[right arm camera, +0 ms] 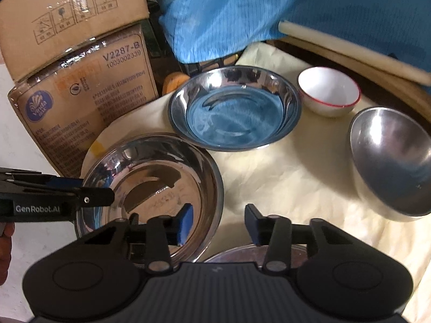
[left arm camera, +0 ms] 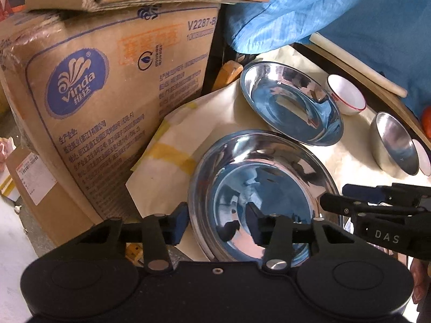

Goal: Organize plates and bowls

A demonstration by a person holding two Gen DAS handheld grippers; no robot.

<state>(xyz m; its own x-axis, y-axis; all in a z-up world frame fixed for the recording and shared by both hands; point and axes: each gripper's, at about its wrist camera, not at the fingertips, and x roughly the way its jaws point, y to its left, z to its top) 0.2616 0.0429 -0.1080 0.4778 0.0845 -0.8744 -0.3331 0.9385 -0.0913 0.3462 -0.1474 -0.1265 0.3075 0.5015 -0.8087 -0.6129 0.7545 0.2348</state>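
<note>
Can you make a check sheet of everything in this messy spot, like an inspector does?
Surface: wrinkled cream cloth.
Job's things: near steel basin, far steel basin, white bowl with a red rim, dull steel bowl; none stacked.
Clutter: blue fabric heaped behind; pale rod.
Grippers: left gripper and right gripper open, jaws straddling the near basin's rim on opposite sides.
Cables: nothing seen.
Surroundings: stacked cardboard boxes.

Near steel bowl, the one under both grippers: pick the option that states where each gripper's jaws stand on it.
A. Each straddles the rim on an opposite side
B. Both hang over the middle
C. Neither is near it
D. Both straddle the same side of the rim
A: the left gripper brackets one side of the near steel bowl, the right gripper brackets the opposite side.
</note>
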